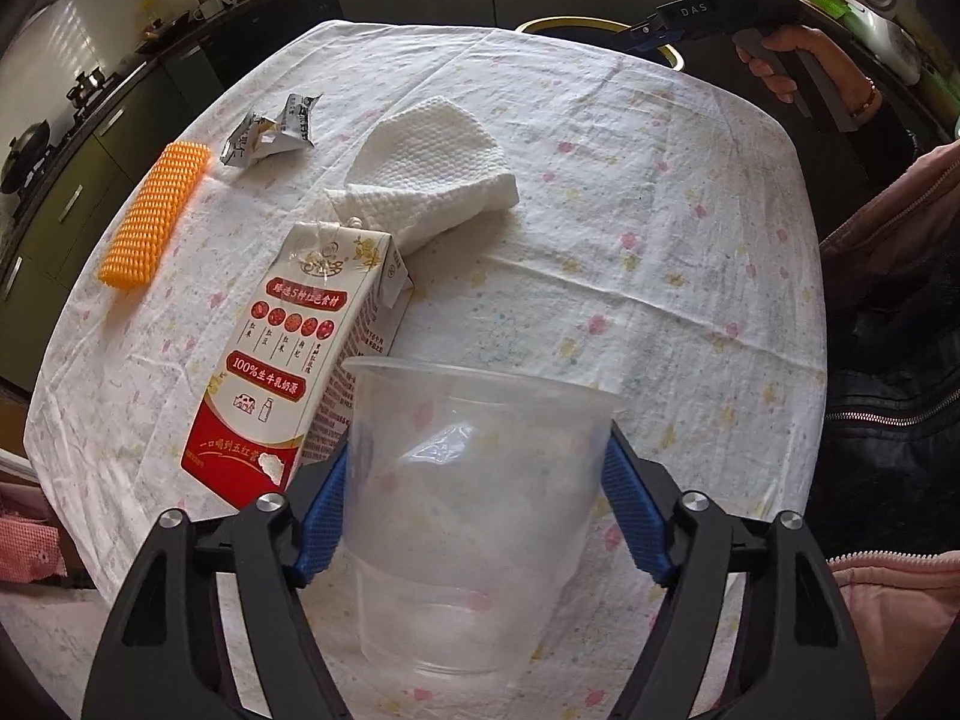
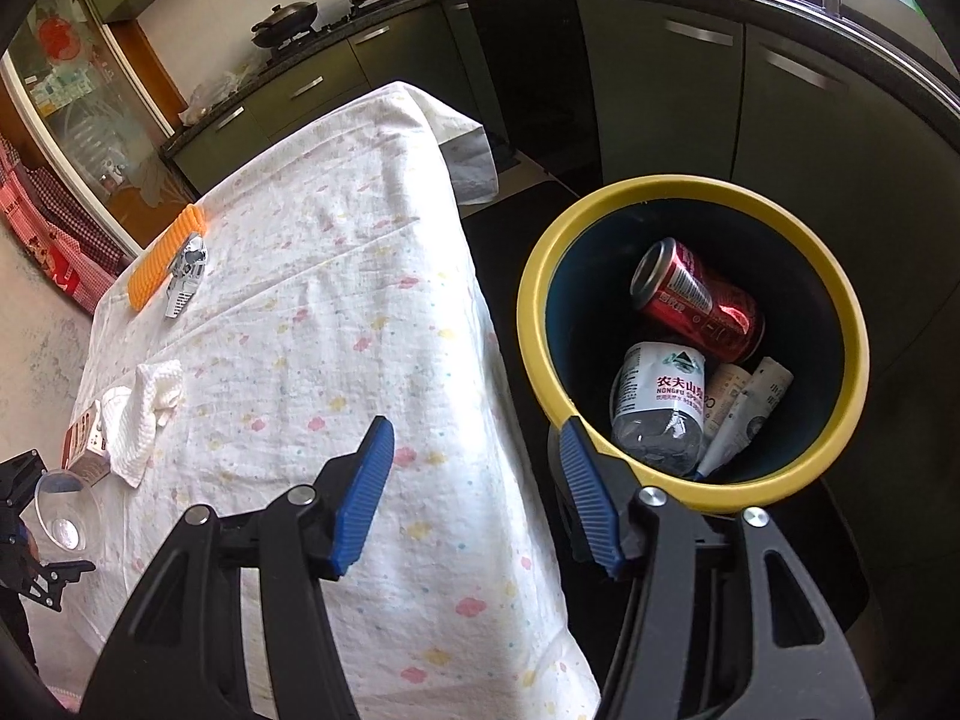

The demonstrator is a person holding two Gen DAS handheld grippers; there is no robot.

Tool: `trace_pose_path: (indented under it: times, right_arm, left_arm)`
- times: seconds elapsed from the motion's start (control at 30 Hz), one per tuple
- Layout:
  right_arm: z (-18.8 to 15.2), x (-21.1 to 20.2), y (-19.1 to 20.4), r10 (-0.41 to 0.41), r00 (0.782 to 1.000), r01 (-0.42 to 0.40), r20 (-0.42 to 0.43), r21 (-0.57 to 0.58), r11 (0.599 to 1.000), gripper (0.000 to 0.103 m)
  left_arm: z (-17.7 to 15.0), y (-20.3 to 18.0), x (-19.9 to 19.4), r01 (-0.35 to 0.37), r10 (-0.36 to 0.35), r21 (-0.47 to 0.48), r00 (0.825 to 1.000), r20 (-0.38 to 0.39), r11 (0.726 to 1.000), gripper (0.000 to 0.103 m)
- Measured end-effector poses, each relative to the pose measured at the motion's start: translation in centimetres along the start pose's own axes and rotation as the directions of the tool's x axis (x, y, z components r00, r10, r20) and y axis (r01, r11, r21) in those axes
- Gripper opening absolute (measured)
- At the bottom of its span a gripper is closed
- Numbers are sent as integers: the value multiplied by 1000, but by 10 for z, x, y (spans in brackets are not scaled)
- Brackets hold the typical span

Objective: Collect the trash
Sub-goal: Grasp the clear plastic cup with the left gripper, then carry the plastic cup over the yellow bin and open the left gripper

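Partway through: some trash binned, the clear plastic cup (image 1: 474,516) now in the left gripper (image 1: 474,516).

Seen from the left wrist, the blue pads (image 1: 324,522) press both sides of the cup, which lies just beside the milk carton (image 1: 300,372) on the flowered tablecloth (image 1: 660,240). Beyond the carton lie a paper towel (image 1: 432,168), a crumpled wrapper (image 1: 270,132) and an orange brush (image 1: 156,216), all uncollected. The right-wrist view alone shows inside the yellow-rimmed bin (image 2: 840,312), well apart from the carton off the table's far end: a red can (image 2: 702,300), a water bottle (image 2: 660,408) and rolled paper (image 2: 744,414). The right gripper (image 2: 474,492) hangs near the bin's rim, jaws apart and empty.
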State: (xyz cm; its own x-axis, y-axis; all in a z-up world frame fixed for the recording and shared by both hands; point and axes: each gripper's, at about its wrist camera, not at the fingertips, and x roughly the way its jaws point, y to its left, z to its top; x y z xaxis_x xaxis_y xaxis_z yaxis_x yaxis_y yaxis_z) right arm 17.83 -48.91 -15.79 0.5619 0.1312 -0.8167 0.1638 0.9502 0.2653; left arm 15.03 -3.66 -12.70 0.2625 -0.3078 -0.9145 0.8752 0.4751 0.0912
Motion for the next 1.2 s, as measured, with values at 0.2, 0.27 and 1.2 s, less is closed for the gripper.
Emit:
trace_pose_path:
  times: [0.2, 0.27, 1.2]
  right_arm:
    - [-3, 1, 1, 6, 1000, -6, -2, -2, 1000, 55]
    - [-4, 1, 2, 8, 1000, -8, 0, -1, 1000, 55]
    - [-30, -44, -135, -86, 993, 64, 81, 242, 968, 55]
  left_arm:
    - [0, 2, -10, 15, -14, -33, 1000, 19, 999, 65]
    - [4, 1, -21, 15, -12, -43, 999, 51, 999, 65]
    - [342, -99, 46, 167, -225, 304, 960, 166, 938, 65]
